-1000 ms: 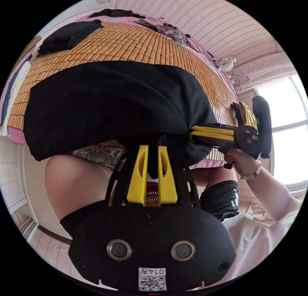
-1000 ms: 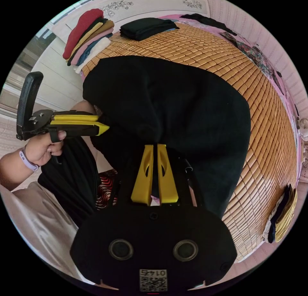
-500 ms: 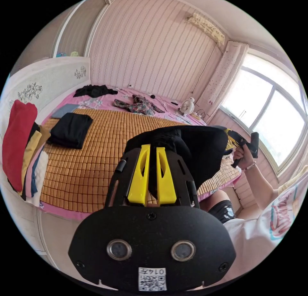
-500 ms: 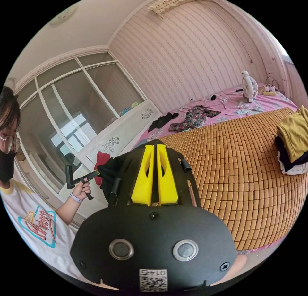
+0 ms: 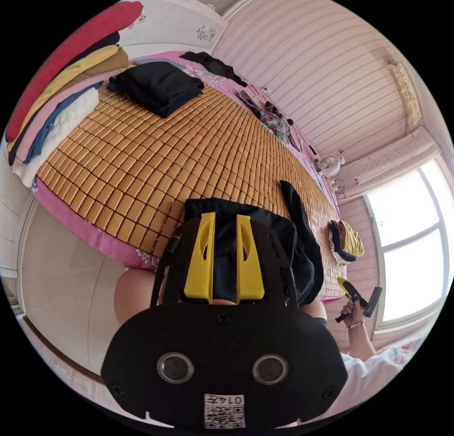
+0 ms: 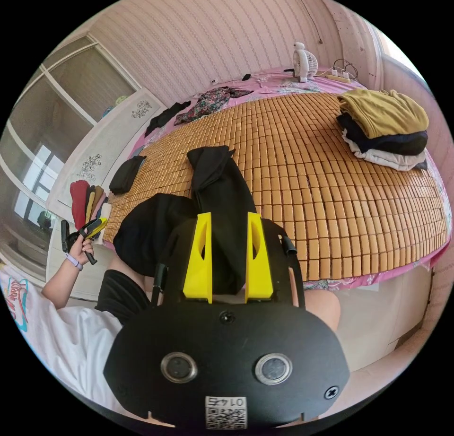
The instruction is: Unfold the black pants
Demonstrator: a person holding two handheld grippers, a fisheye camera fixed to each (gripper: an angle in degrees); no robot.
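Now both gripper (image 5: 224, 261) and gripper (image 6: 228, 258) hover apart-jawed above black pants (image 6: 222, 204).

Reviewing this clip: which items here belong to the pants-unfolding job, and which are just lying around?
Job: black pants; left gripper; right gripper.

Lying about: folded black garment; colourful clothes stack; yellow-topped clothes pile; small fan; floral garment.

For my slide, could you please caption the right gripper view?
Right gripper open above black pants lying on the bamboo mat.
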